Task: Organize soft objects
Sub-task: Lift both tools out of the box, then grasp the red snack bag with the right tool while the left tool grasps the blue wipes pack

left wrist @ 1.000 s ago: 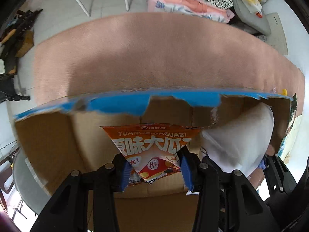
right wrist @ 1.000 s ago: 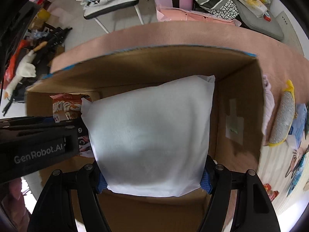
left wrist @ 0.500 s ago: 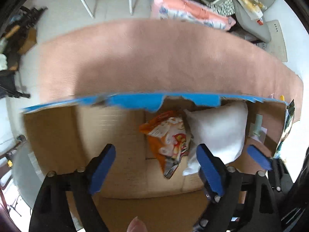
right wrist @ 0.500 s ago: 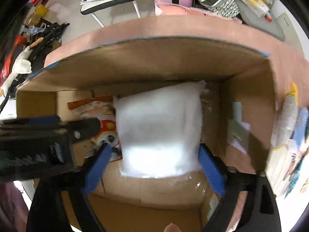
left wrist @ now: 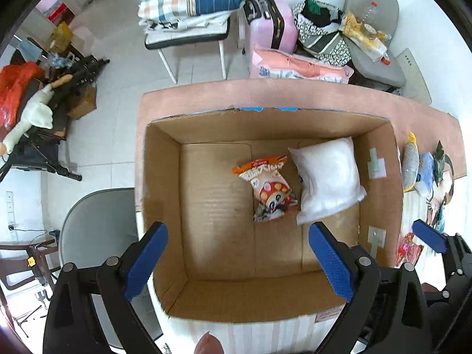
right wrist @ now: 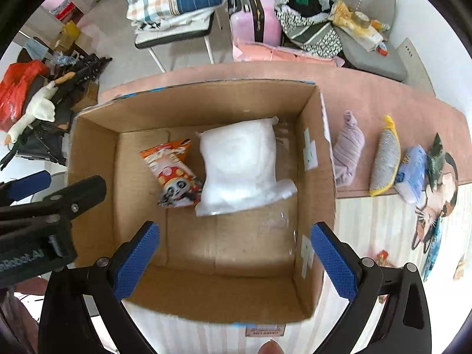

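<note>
An open cardboard box stands on a pink-covered table. On its floor lie an orange snack bag and, touching its right side, a white pillow pack. My left gripper is open and empty, high above the box's near side. My right gripper is open and empty, also above the near side. The left gripper's body shows at the left of the right wrist view.
To the right of the box on the table lie a lilac cloth, a grey and yellow sponge, a blue pack and a cat-print item. Chairs, a pink suitcase and clutter stand beyond the table.
Both grippers opened, dropping the snack bag and the white pillow pack onto the box floor, then rose well above the box.
</note>
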Action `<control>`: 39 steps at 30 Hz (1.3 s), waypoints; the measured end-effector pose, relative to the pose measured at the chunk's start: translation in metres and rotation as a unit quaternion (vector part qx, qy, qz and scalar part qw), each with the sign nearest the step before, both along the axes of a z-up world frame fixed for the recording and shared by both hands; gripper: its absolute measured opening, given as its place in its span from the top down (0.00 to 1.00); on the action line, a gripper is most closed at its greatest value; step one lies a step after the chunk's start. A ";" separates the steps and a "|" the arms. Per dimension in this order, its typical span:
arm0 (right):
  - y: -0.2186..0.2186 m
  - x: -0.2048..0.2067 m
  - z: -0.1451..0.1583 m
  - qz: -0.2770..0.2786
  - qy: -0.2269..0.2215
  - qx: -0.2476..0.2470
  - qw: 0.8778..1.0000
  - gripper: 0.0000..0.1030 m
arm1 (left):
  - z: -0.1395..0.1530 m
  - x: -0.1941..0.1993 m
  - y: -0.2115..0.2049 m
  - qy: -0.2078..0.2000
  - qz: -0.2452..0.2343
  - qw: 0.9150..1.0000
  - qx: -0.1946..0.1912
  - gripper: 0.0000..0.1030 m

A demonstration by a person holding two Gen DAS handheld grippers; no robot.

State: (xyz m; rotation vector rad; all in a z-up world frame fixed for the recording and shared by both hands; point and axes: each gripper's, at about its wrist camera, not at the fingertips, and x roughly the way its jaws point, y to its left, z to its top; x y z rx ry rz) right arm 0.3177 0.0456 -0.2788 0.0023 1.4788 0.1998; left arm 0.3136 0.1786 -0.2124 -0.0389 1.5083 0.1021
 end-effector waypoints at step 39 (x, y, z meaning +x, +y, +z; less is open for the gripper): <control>-0.259 -0.104 -0.081 0.088 0.080 -0.174 0.978 0.00 | -0.054 -0.065 -0.256 -0.004 -0.136 0.982 0.130 0.00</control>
